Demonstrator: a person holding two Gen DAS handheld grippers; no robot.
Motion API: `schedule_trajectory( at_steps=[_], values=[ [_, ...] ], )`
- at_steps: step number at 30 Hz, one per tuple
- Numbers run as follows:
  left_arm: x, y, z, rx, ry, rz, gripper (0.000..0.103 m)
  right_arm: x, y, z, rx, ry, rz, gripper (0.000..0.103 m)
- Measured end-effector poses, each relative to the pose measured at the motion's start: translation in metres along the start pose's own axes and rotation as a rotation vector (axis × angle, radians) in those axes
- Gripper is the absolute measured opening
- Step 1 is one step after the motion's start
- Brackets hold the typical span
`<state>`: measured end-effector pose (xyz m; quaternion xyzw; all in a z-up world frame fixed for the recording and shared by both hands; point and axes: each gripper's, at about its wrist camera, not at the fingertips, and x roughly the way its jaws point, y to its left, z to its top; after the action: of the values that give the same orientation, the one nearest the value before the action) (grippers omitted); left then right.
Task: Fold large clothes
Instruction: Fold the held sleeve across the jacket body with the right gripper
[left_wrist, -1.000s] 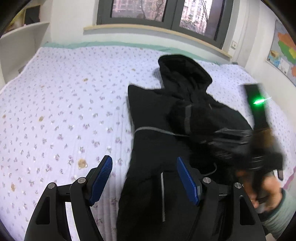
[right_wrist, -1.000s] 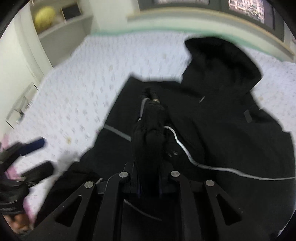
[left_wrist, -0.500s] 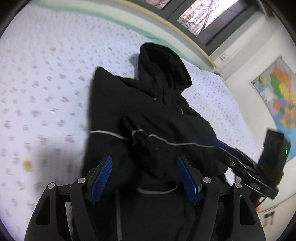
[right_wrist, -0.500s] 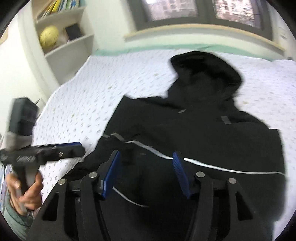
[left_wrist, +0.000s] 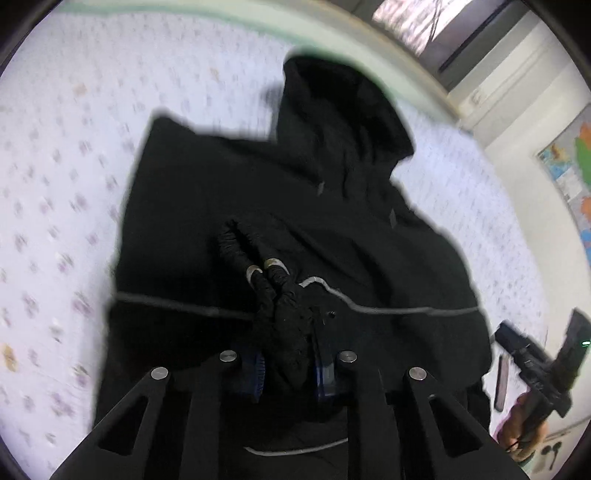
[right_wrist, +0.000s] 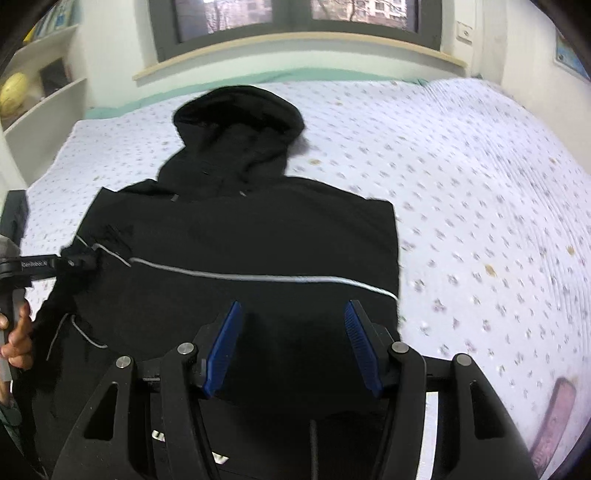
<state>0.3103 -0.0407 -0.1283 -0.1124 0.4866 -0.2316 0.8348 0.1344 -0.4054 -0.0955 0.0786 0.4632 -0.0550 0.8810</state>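
I have the black hooded jacket (right_wrist: 243, 236) lying on the bed (right_wrist: 480, 206), hood (right_wrist: 240, 110) toward twelve o'clock under the window, body spread toward me at six. My left claw (left_wrist: 290, 369) is clamped on a bunched sleeve cuff (left_wrist: 258, 266), the ribbed end poking out past the blue pads. From the right-hand view, that claw sits at about nine o'clock of the jacket, over its left edge. My right claw (right_wrist: 291, 347) hangs with its jaws apart above the lower middle of the jacket, gripping nothing.

I judge this fabric to be soft and floppy, of middling weight for its bulk, and perhaps a little slick on the shell; it will sag and drag wherever it is not supported. The elastic cuff gives a thick, sure hold, better than a single layer of cloth. For the body I would take doubled edges: the hem, the shoulder seam, or along the thin pale stripe (right_wrist: 266, 277) that crosses the chest, which also serves as a handy fold line. The hood is loose and will flop, so it wants tucking in before the last fold.

I see no containers on the bed; the shelves (right_wrist: 40, 107) at ten o'clock hold a yellow round thing I cannot identify.
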Motion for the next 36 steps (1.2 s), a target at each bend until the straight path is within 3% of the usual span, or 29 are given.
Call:
schedule_trajectory(
  at_steps=[2, 4, 6, 8, 10, 12, 14, 17, 19, 21, 23, 26, 28, 29, 32, 36],
  values=[
    [-0.026, 0.009, 0.005, -0.009, -0.079, -0.036, 0.020, 0.002, -0.004, 0.002, 0.011, 0.007, -0.007, 0.061],
    [-0.046, 0.028, 0.009, -0.033, -0.108, -0.063, 0.020, 0.009, -0.005, 0.005, 0.026, 0.019, 0.006, 0.061],
    [-0.043, 0.051, 0.008, -0.056, -0.080, -0.034, 0.020, 0.024, -0.001, 0.007, 0.033, 0.043, 0.037, 0.064],
    [-0.023, 0.071, 0.002, -0.094, -0.003, -0.013, 0.020, 0.052, 0.008, 0.004, 0.034, 0.092, 0.039, 0.067],
    [0.002, 0.089, -0.010, -0.124, 0.061, -0.005, 0.021, 0.082, 0.016, -0.004, 0.017, 0.147, -0.011, 0.071],
    [0.001, 0.094, -0.014, -0.145, 0.048, -0.034, 0.022, 0.092, 0.025, -0.008, -0.019, 0.145, -0.064, 0.073],
    [-0.010, 0.087, -0.011, -0.120, 0.039, -0.026, 0.023, 0.088, 0.028, -0.004, -0.034, 0.161, -0.076, 0.074],
    [-0.046, 0.047, -0.008, 0.043, -0.057, 0.096, 0.033, 0.067, 0.025, 0.013, 0.006, 0.161, -0.025, 0.074],
    [-0.067, 0.014, -0.009, 0.143, -0.132, 0.166, 0.056, 0.046, 0.032, 0.026, 0.013, 0.082, 0.029, 0.074],
    [-0.070, -0.016, -0.005, 0.208, -0.154, 0.157, 0.057, 0.032, 0.050, 0.041, -0.001, 0.002, 0.049, 0.074],
    [-0.053, -0.032, -0.004, 0.217, -0.114, 0.148, 0.057, 0.038, 0.071, 0.050, -0.024, -0.014, 0.029, 0.074],
    [-0.004, -0.027, -0.003, 0.203, -0.033, 0.195, 0.057, 0.088, 0.091, 0.052, -0.044, 0.108, 0.008, 0.073],
    [0.041, -0.003, -0.004, 0.139, 0.079, 0.248, 0.055, 0.124, 0.090, 0.041, -0.033, 0.201, -0.030, 0.072],
    [0.044, 0.003, -0.007, 0.136, 0.060, 0.229, 0.055, 0.125, 0.089, 0.039, -0.028, 0.198, -0.019, 0.072],
    [0.021, -0.009, -0.011, 0.180, 0.032, 0.219, 0.055, 0.102, 0.087, 0.041, -0.052, 0.190, -0.006, 0.071],
    [-0.034, -0.022, -0.025, 0.206, -0.038, 0.149, 0.055, 0.036, 0.079, 0.022, -0.083, 0.090, 0.055, 0.071]
  ],
)
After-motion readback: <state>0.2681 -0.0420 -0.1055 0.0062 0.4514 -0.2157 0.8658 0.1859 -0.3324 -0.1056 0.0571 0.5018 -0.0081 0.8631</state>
